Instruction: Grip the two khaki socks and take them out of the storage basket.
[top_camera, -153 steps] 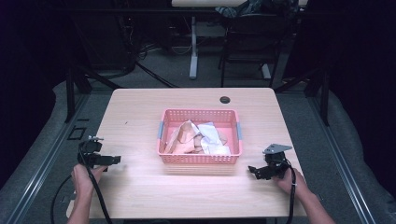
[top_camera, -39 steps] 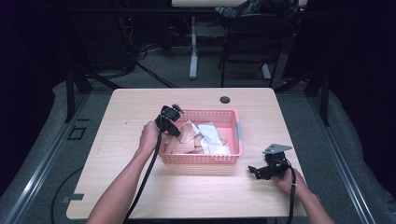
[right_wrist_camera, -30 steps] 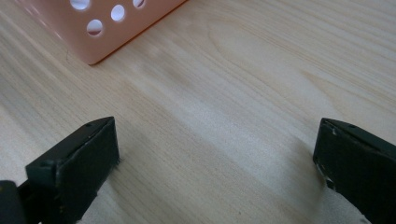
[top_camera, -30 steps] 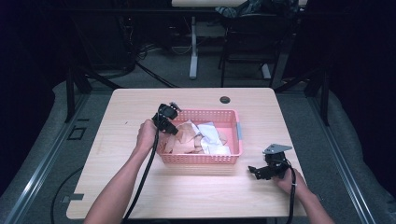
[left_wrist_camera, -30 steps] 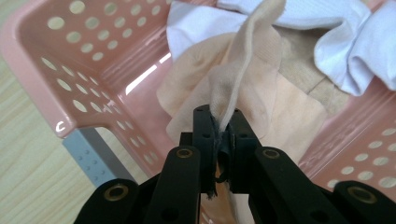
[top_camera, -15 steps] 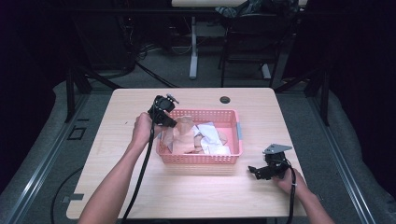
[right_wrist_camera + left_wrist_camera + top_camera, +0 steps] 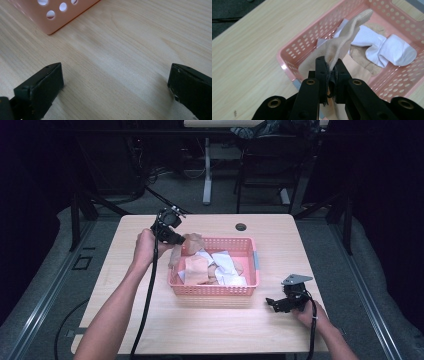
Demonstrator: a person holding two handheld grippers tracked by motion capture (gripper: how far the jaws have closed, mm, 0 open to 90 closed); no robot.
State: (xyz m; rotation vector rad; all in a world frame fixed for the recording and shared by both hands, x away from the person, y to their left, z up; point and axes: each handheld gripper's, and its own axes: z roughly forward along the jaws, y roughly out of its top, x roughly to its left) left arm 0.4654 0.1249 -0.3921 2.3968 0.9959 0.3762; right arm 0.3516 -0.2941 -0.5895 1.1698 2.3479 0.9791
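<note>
A pink perforated basket [image 7: 250, 270] sits mid-table and holds tan and white socks. My left gripper [image 7: 176, 239] is raised over the basket's left rim, shut on a tan sock [image 7: 192, 242]. In the left gripper view that tan sock [image 7: 342, 46] is pinched between the jaws of the left gripper [image 7: 329, 72] and rises above the basket [image 7: 297, 47]. A white sock [image 7: 392, 50] lies inside, over other tan pieces. My right gripper [image 7: 274, 303] rests low on the table to the right of the basket, open with nothing between its jaws; the right gripper [image 7: 115, 82] faces bare wood.
The wooden table [image 7: 125, 285] has a dark round cable hole [image 7: 241, 226] at its far edge. A corner of the basket [image 7: 57, 17] lies just ahead of the right gripper. Desk legs and chairs stand on the floor beyond the table.
My left gripper went from the table's left front to the basket, shut on a tan sock and has lifted it up and leftward over the rim. The right gripper has stayed still.
</note>
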